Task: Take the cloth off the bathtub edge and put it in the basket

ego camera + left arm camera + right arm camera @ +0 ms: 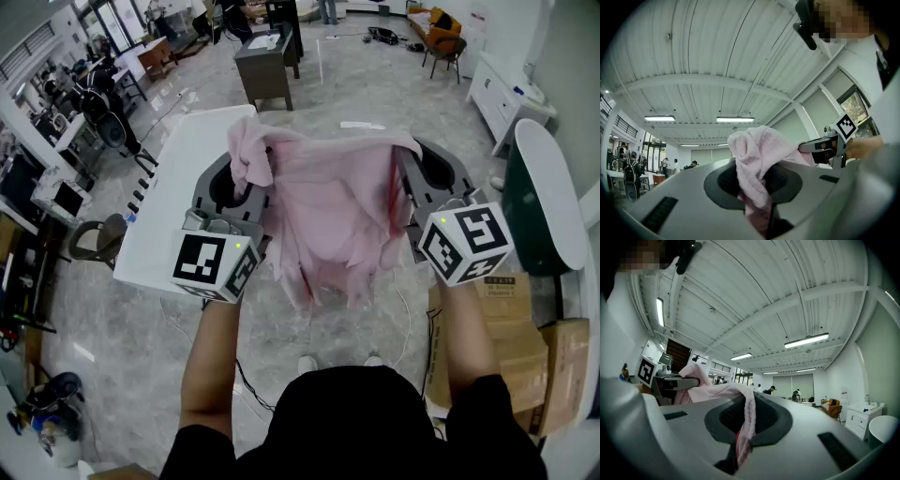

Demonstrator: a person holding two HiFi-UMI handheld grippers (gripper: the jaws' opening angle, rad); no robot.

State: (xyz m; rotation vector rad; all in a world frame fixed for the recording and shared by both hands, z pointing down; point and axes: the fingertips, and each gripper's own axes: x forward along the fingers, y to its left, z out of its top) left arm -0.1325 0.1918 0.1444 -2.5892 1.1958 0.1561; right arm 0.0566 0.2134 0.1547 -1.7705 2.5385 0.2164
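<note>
Both claws are clamped on the pink cloth (pixel 328 220), which hangs stretched between them in the air, above the floor. Left gripper (pixel 236 178) bites a thick bunched corner and right gripper (pixel 424 176) only a thin edge. That thin fold may slip free if the grippers pull wider. No basket shows.

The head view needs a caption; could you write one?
Left hand-held gripper and right hand-held gripper hold up a pink cloth.
</note>
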